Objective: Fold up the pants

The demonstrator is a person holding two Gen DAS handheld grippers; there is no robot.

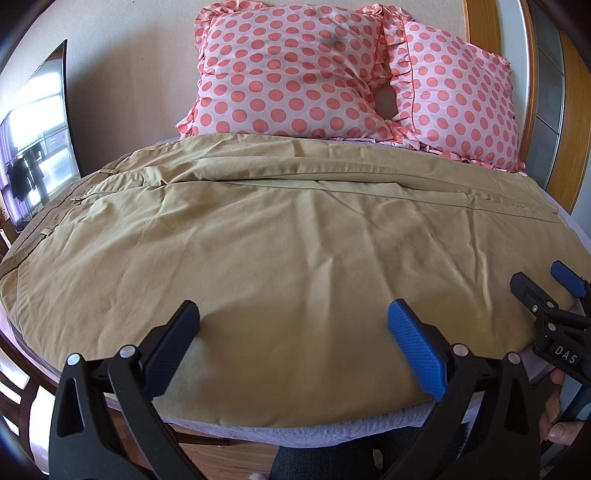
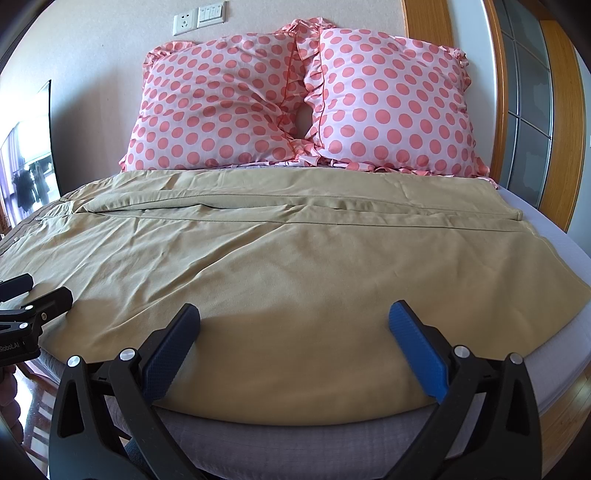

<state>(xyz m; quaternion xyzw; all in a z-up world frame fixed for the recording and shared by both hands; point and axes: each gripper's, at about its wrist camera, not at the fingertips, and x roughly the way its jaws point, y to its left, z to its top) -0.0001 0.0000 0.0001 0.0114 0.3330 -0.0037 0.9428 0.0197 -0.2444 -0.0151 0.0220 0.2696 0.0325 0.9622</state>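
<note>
Khaki pants (image 1: 280,243) flat on bed (image 2: 554,363): soft, light, probably slip-prone. Left gripper (image 1: 293,317), right gripper (image 2: 293,317) wide open, empty; pinch near hem edge.

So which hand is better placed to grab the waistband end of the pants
Left. The waistband lies at the far left of the bed, on the side of the left gripper. The right gripper, also open, sits nearer the leg cuffs.

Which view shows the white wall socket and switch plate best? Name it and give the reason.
The right wrist view. The white wall socket and switch plate sit in plain sight on the wall above the pink polka-dot pillows. The left wrist view cuts off at the pillow tops, so the plates fall outside it.
</note>
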